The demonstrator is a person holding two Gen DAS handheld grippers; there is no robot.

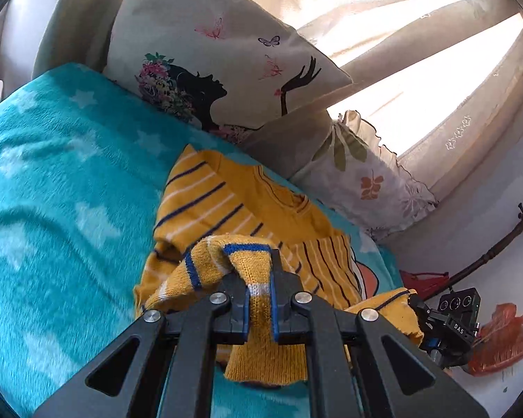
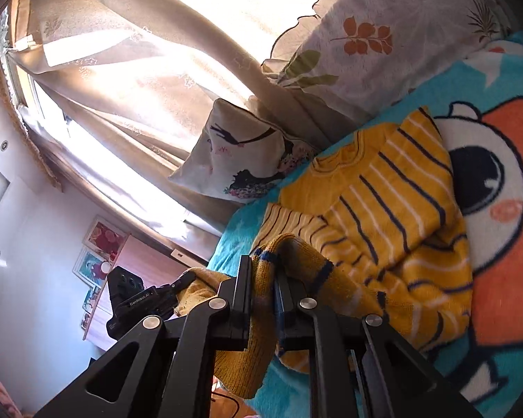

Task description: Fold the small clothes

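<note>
A small yellow knitted sweater (image 1: 226,205) with navy and white stripes lies on a teal star-patterned blanket (image 1: 52,181). My left gripper (image 1: 259,299) is shut on its lower hem and holds that edge lifted over the body of the sweater. My right gripper (image 2: 264,299) is shut on the same hem further along; the sweater (image 2: 383,188) spreads out beyond it. The right gripper also shows at the right edge of the left wrist view (image 1: 449,324), and the left gripper shows at the lower left of the right wrist view (image 2: 132,303).
A cushion printed with a woman's silhouette (image 1: 219,69) and a leaf-print frilled pillow (image 1: 366,181) lean at the blanket's far edge. Sunlit beige curtains (image 2: 129,76) hang behind them. The blanket carries a large orange cartoon figure (image 2: 505,278).
</note>
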